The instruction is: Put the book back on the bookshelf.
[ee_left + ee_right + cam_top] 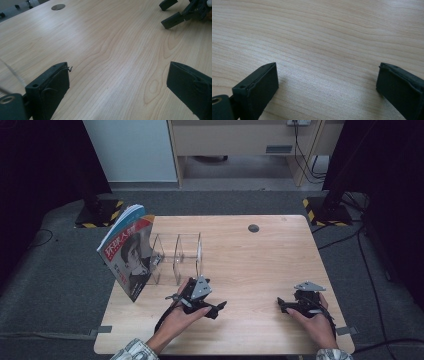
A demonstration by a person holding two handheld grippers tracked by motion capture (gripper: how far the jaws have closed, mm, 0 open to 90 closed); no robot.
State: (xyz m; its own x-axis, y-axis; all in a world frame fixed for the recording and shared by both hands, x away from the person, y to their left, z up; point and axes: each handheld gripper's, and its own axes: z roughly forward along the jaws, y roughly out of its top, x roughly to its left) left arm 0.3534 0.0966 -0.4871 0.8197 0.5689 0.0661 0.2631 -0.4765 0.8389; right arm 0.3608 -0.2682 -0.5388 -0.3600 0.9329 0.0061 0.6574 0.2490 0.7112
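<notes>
A magazine (129, 252) with a face on its cover stands upright at the table's left, leaning on a clear acrylic divider rack (180, 256). My left gripper (214, 308) rests near the front middle of the table, just right of the rack, and points to the right. In its own view the left gripper (118, 66) is open over bare wood. My right gripper (281, 306) lies at the front right, pointing left, and the right gripper (327, 66) is open with nothing between its jaws. The left gripper view also shows the right gripper (167, 13) farther off, at top right.
The wooden table (250, 260) has a round grey cable hole (253, 228) near its far edge, and the cable hole (58, 7) shows again in the left gripper view. Black stands with striped bases (325, 212) sit on the floor beyond the table. A thin clear rack edge (12, 72) crosses at left.
</notes>
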